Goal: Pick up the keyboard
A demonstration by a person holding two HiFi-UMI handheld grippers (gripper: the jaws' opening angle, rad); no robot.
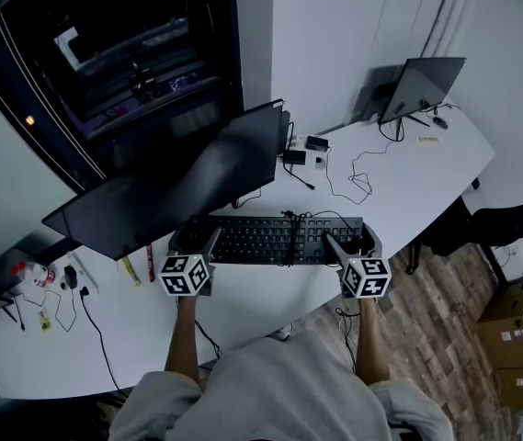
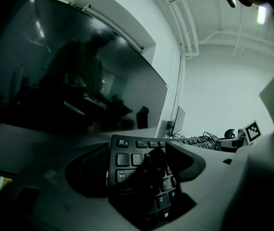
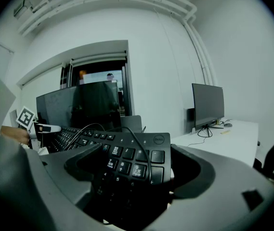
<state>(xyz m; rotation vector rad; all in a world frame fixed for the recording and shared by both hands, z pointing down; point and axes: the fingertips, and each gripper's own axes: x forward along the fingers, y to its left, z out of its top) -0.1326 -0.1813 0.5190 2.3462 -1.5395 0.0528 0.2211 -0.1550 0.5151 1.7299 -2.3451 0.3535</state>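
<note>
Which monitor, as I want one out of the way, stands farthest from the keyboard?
The lone monitor at the far right end of the desk, on its own stand; the large monitor sits directly behind the keyboard.

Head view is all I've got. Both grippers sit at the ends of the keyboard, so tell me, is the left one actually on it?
Observer: Yes. The left gripper view shows the left gripper with its jaws closed on the keyboard at the end with the Esc key.
Operator: And the right one?
Observer: The right gripper is closed on the number-pad end, just below the corner logo.
Operator: Anything lying in there?
Observer: A thin cable runs across the number-pad keys between those jaws.
</note>
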